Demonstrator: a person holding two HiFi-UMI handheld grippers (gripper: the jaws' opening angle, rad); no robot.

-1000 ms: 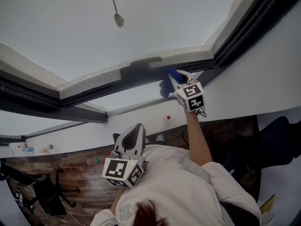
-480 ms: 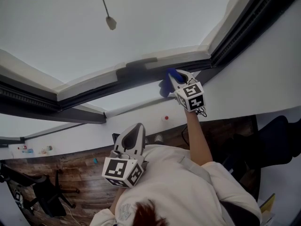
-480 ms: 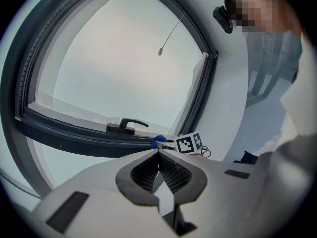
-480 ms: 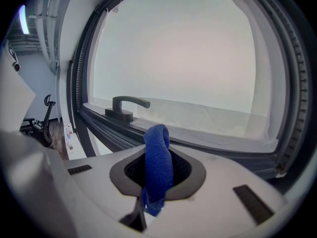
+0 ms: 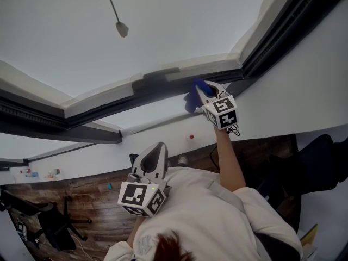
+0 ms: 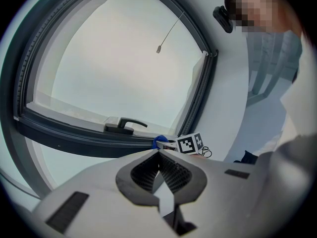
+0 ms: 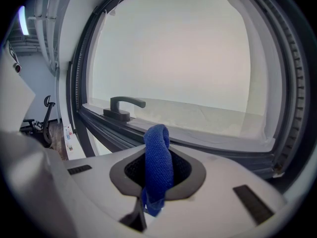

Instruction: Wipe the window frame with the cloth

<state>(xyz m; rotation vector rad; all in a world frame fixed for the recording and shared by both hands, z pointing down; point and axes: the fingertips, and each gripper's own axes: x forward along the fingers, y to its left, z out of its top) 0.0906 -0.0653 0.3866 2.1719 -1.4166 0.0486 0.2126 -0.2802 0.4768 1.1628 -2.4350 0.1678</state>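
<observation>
Head view: your right gripper [image 5: 202, 91] is raised to the frame [image 5: 109, 99], with the cloth [image 5: 190, 99] at its tip against the dark rail, just right of the handle [image 5: 160, 74]. Your left gripper [image 5: 159, 150] hangs low by your chest, well away from the frame.

Left gripper view: the jaws are closed together with nothing between them.

Right gripper view: the jaws are clamped on a narrow fold of cloth, its loop sticking up past the tips. I can't tell contact from here.

Risks, as a judgement:
- Drag hard and the fold may pull out of the jaws.
- Sweep left and the loop may snag the handle.
- If the loop flops over, bare jaw tips could scrape the rail.
</observation>
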